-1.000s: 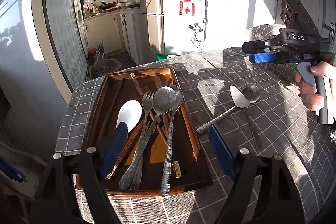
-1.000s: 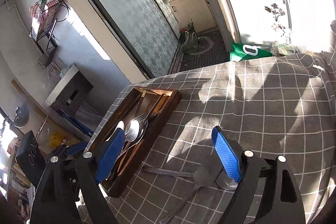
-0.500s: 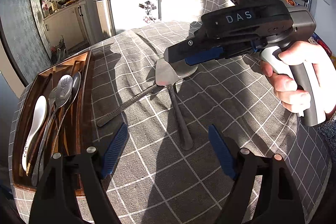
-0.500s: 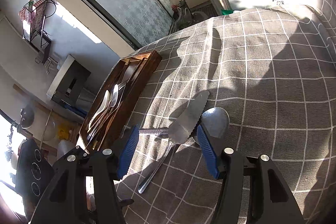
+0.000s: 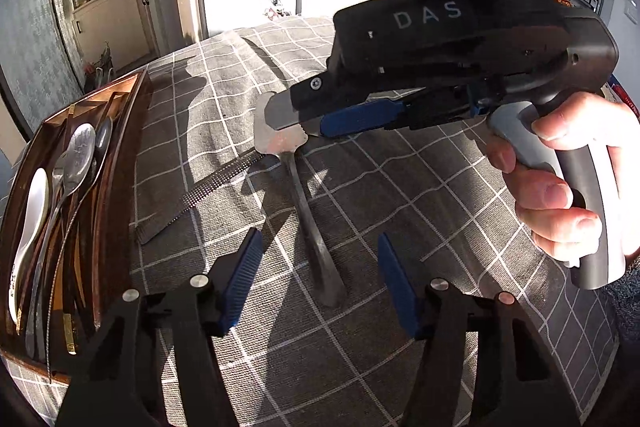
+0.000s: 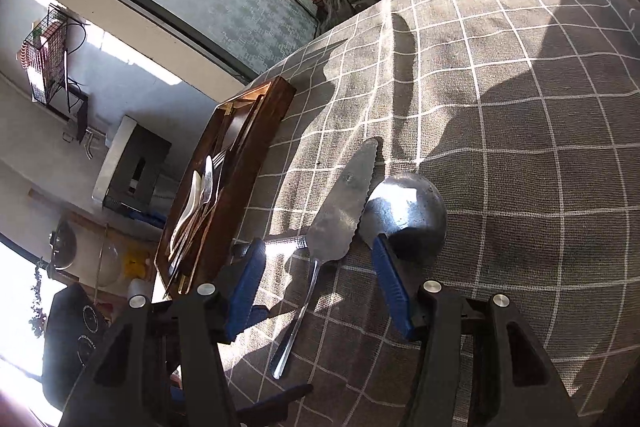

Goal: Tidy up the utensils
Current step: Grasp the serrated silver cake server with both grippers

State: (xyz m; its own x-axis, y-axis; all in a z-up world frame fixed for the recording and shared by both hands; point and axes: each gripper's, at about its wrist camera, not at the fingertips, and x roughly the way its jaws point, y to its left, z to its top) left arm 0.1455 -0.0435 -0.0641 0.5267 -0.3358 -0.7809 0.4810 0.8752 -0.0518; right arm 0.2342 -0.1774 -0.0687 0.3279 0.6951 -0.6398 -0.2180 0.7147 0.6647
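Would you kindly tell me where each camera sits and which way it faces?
Left wrist: on the left gripper, looking down the spoon handle; right gripper and hand opposite.
Right wrist: on the right gripper, over cake server and spoon bowl.
Shared: both utensils, wooden tray, checked cloth.

Our left gripper [image 5: 320, 279] and right gripper [image 6: 316, 279] angled downward, jaws closing, pads clear; hand [image 5: 560, 179] grips right handle.
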